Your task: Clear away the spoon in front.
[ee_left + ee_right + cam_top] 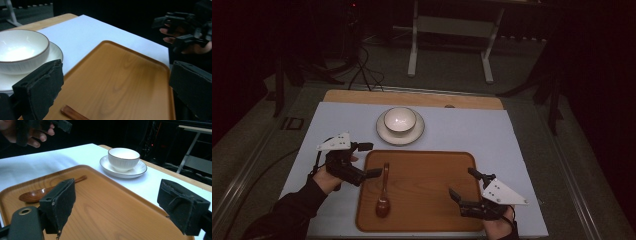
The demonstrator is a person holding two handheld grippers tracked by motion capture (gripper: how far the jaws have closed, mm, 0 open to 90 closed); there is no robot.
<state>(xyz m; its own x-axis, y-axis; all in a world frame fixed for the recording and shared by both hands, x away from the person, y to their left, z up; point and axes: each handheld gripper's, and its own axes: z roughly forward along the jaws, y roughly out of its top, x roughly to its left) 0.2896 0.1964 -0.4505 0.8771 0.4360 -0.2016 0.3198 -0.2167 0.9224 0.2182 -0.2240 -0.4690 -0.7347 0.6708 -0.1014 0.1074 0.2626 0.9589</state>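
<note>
High view first: we see our left tool (365, 160) hanging released over the left rim of the wooden tray (432, 210), its jaws spread wide just beside the handle of the wooden spoon (383, 194). The spoon lies flat on the left part of the tray, bowl end toward us, handle pointing toward the far edge. Our right tool (466, 186) is released too, jaws wide apart above the tray's right side and well apart from the spoon.

We judge the risk to lie in the spoon's thin, low handle. If we close the left tool too high, the pads may slip off and flick the spoon along the smooth tray. Coming down too hard could push the tray across the pale surface (522, 145). A careless swing toward the far side could knock the white bowl (400, 120), which sits on its saucer (385, 133) near the tray's far edge.

Counting, we find one spoon, one tray, one bowl, one saucer and two tools.
</note>
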